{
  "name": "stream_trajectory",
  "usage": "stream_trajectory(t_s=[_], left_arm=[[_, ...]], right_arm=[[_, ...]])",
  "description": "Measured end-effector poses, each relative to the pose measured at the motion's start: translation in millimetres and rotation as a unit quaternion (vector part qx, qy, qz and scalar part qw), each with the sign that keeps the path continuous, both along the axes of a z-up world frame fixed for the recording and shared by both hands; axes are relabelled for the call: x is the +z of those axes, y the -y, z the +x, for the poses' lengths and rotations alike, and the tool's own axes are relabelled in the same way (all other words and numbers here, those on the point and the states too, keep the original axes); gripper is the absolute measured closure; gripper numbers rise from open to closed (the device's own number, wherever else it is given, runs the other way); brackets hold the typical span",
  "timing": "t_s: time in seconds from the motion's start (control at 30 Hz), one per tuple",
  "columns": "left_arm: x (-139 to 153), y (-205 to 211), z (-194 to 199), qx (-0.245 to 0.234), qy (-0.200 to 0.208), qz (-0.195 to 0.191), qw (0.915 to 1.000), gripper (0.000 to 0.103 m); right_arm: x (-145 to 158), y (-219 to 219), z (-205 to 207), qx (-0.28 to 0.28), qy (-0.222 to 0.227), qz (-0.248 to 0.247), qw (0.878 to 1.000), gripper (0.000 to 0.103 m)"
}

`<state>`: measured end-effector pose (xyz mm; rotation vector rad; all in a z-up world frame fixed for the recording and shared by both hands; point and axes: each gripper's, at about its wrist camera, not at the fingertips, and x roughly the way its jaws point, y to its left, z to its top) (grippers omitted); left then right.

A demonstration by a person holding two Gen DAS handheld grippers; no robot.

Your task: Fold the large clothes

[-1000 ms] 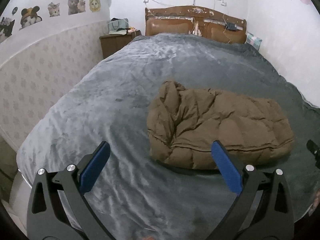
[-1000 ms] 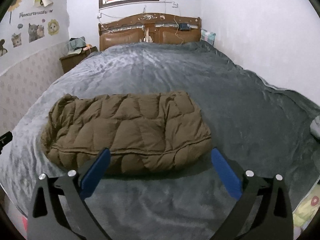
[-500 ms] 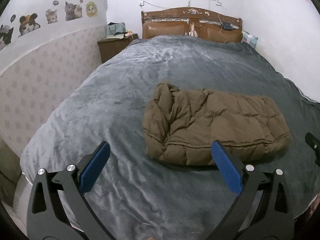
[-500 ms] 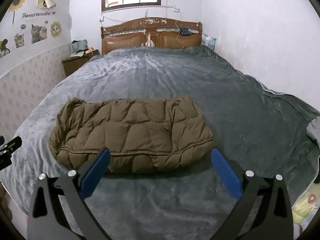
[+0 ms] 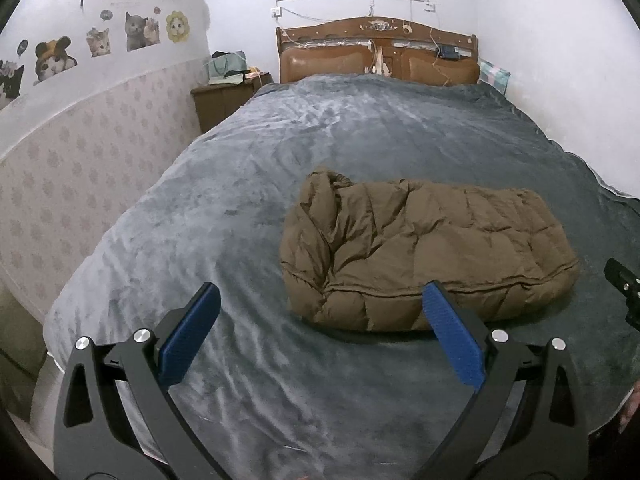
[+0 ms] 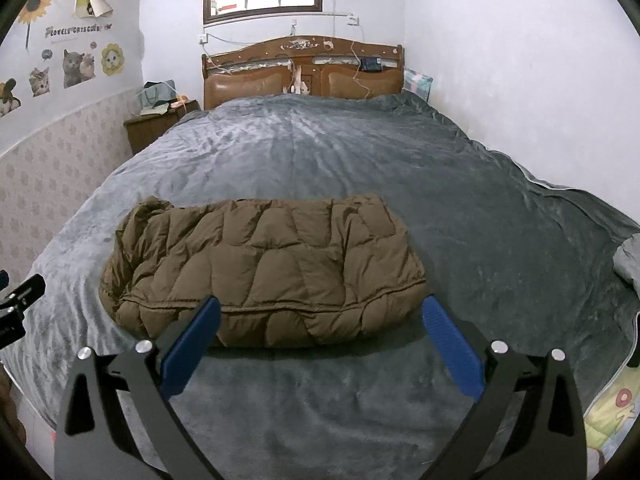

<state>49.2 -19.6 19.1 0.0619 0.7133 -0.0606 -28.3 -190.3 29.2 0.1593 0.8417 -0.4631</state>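
Observation:
A brown quilted down jacket [image 5: 424, 252] [image 6: 264, 268] lies folded into a compact bundle on the grey blanket of the bed [image 5: 304, 144] [image 6: 360, 160]. My left gripper [image 5: 320, 304] hangs open above the blanket, short of the jacket's near left corner, with nothing between its blue pads. My right gripper [image 6: 320, 306] is also open and empty, hovering just before the jacket's near edge. The tip of the right gripper [image 5: 622, 280] shows at the right rim of the left wrist view. The left gripper [image 6: 18, 300] peeks in at the left rim of the right wrist view.
A wooden headboard [image 6: 302, 68] stands at the far end of the bed. A brown nightstand [image 5: 224, 100] with bags on it sits at the far left. Walls close in on both sides. A patterned sheet edge [image 6: 612, 408] shows at the bed's near right corner.
Both grippers have drawn back and risen from the jacket, which now looks smaller and farther away. The jacket itself has not moved. Both grippers stayed open.

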Motion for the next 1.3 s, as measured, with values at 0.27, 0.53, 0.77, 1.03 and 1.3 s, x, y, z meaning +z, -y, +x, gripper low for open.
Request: stream_trajectory(t_s=[0.27, 0.53, 0.77, 1.03, 1.3], left_arm=[[2.6, -3.5, -1.6, 0.0, 0.002, -0.007, 1.0, 0.003], [4.8, -4.3, -3.4, 0.002, 0.007, -0.004, 1.0, 0.003], [8.5, -5.2, -6.3, 0.006, 0.011, 0.0, 0.9999, 0.003], [11.6, -5.2, -9.1, 0.002, 0.008, -0.002, 1.0, 0.003], [12.7, -7.7, -8.3, 0.006, 0.008, 0.003, 0.9999, 0.003]], right_arm=[[1.9, 0.0, 0.2, 0.001, 0.001, -0.001, 1.0, 0.002], [4.4, 3.5, 1.0, 0.004, 0.003, -0.002, 1.0, 0.002], [4.9, 3.6, 1.7, 0.005, 0.003, -0.003, 1.0, 0.002], [5.0, 3.9, 1.3, 0.005, 0.003, -0.003, 1.0, 0.002], [4.6, 10.5, 1.8, 0.006, 0.002, -0.004, 1.0, 0.002]])
